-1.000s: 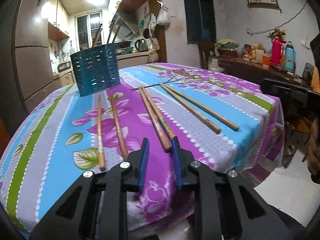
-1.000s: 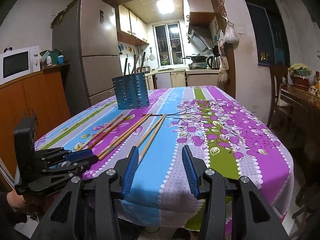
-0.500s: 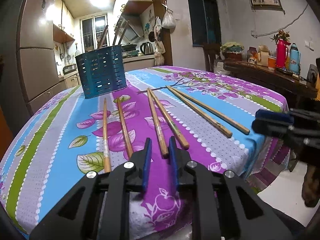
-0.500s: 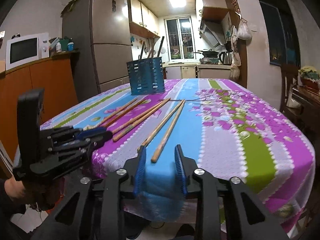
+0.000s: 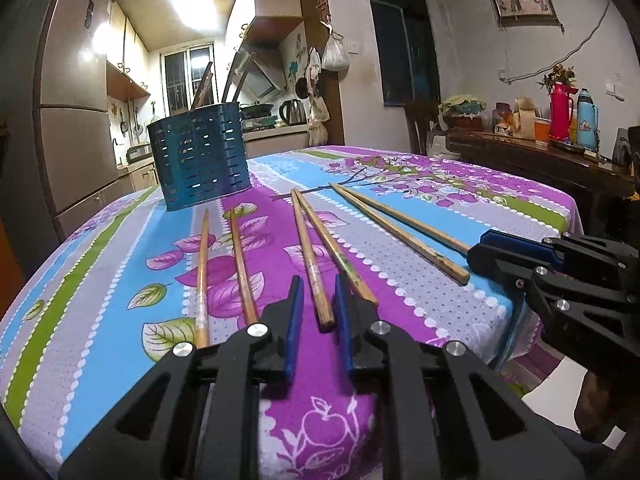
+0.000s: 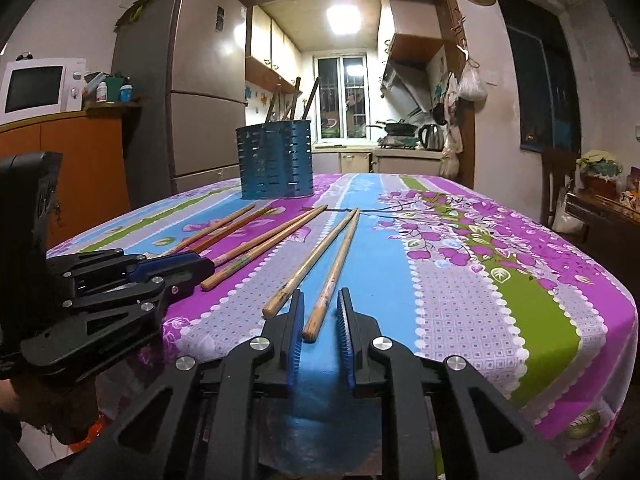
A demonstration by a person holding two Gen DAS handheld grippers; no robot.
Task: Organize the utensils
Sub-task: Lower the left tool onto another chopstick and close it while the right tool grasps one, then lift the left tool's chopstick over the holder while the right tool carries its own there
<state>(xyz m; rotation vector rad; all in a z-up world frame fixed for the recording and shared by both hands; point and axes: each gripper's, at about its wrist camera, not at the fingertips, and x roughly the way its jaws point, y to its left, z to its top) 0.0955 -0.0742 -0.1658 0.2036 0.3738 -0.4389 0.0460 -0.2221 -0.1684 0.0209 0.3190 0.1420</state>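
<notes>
Several wooden chopsticks lie in pairs on the flowered tablecloth (image 5: 100,280), pointing toward a blue slotted utensil holder (image 5: 200,160) (image 6: 276,160) that has a few utensils in it. My left gripper (image 5: 318,280) sits at the near table edge, its jaws closing around the end of a middle chopstick (image 5: 308,256), with gaps still showing beside it. My right gripper (image 6: 320,292) is closing around the end of the rightmost chopstick (image 6: 336,264), pads not pressing it. Each gripper shows in the other's view: the right gripper (image 5: 492,240) and the left gripper (image 6: 192,260).
A fridge (image 6: 192,80) and an orange cabinet with a microwave (image 6: 36,88) stand left of the table. A dark sideboard (image 5: 520,156) with flasks and a chair (image 6: 560,176) stand on the right. The table edge (image 6: 400,364) is just under both grippers.
Both pairs of jaws have narrowed. The right gripper has come forward and down to the end of the rightmost chopstick. The left gripper has stayed at the middle chopstick's end.
</notes>
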